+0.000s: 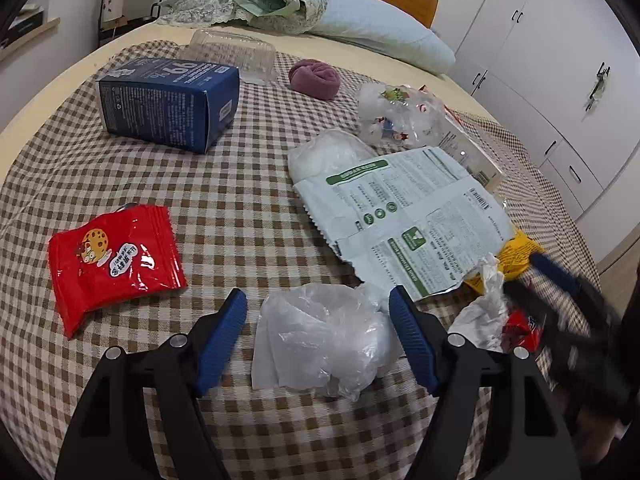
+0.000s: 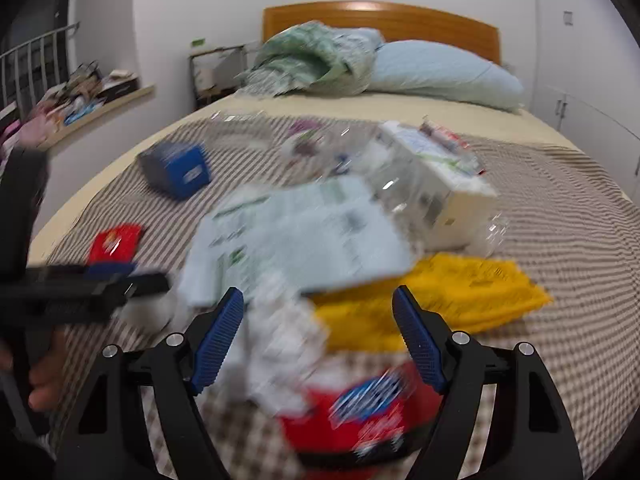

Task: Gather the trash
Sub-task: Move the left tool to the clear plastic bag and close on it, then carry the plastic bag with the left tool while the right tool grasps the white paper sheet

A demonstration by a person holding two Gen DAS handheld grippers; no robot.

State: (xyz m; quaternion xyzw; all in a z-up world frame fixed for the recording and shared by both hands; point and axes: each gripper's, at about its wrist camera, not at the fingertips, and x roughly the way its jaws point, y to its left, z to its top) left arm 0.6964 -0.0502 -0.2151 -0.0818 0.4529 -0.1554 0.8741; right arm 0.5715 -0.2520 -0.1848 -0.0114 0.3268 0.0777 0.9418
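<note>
Cookie packet point(image 1: 116, 260) left of plastic bag point(image 1: 324, 344); box point(image 1: 170, 102) behind.

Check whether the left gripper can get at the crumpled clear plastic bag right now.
Probably yes: the left gripper is open with the crumpled clear plastic bag lying between its fingers on the checked cloth, nothing covering it.

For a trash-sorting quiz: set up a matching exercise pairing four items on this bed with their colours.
Items:
1. Carton box lying on its side
2. Cookie snack packet
3. Crumpled plastic bag between the left gripper's open jaws
4. Rolled cloth near the pillow

Colours:
A. Purple
B. Red
C. Blue
D. Clear whitish

Pairs: 1-C, 2-B, 3-D, 4-A
</note>
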